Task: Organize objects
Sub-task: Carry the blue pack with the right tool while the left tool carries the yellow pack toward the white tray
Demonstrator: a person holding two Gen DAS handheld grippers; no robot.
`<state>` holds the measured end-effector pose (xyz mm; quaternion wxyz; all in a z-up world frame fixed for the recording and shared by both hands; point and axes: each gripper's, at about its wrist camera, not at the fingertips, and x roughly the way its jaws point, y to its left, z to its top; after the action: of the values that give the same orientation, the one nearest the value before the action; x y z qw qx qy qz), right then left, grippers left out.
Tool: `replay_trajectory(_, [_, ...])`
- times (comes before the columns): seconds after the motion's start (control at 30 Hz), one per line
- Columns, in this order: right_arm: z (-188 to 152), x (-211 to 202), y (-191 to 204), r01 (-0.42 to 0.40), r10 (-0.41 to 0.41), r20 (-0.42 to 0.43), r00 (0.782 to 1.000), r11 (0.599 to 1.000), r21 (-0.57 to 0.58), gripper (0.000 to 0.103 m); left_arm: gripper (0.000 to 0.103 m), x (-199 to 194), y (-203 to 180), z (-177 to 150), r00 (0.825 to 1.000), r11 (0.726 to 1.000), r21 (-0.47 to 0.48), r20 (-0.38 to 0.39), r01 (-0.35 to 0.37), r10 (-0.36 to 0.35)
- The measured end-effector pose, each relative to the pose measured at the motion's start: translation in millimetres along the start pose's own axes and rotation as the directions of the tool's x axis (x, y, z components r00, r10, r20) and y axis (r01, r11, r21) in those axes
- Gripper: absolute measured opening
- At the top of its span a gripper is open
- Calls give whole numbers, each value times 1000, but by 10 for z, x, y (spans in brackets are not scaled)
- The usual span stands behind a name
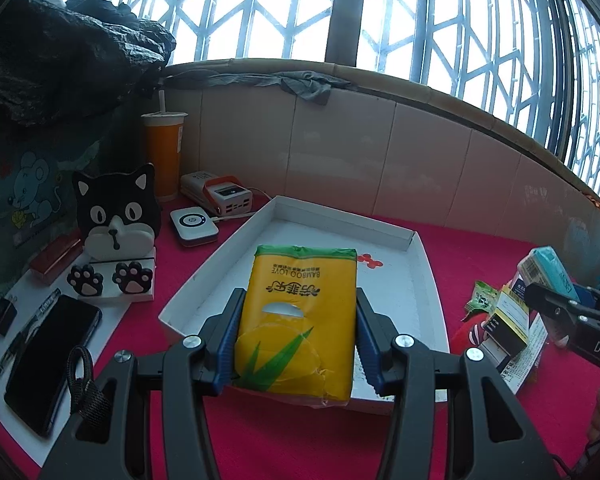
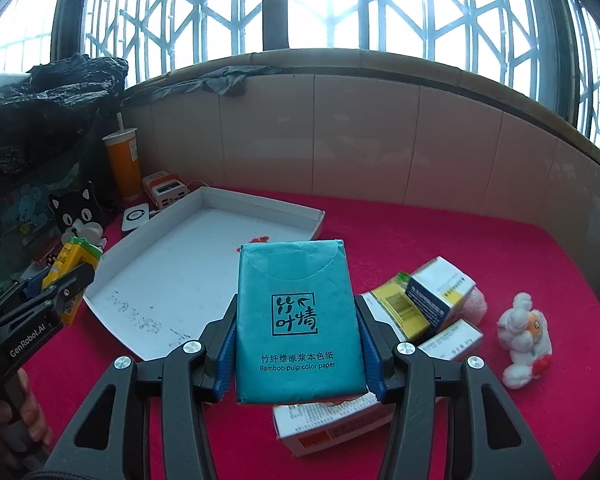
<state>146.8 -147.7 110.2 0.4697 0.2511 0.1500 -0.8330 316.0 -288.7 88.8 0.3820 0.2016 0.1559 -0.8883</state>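
Observation:
My left gripper (image 1: pixel 298 300) is shut on a yellow tissue pack (image 1: pixel 300 320), held over the near edge of the white cardboard tray (image 1: pixel 416 276). In the right wrist view the same left gripper (image 2: pixel 80 276) shows at the left with the yellow pack (image 2: pixel 74 260) beside the white tray (image 2: pixel 160 264). My right gripper (image 2: pixel 296 304) is shut on a teal tissue pack (image 2: pixel 296 320), held above the red cloth, right of the tray's near corner. The left wrist view catches the right gripper (image 1: pixel 540 294) and the teal pack (image 1: pixel 548 268) at its right edge.
Small boxes (image 2: pixel 428 300) and a white plush toy (image 2: pixel 524 340) lie on the red cloth to the right. A cat-shaped stand (image 1: pixel 116 208), phone (image 1: pixel 52 360), power banks (image 1: pixel 216 196) and an orange cup (image 1: pixel 164 152) crowd the left. A tiled wall runs behind.

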Motion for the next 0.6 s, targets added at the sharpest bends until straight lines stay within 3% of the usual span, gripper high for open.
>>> replay_trajectory(0.6, [468,256,244,-96,96,-31,995,995,25,55,50,347,15,398,999,999,44,-51,-15,17])
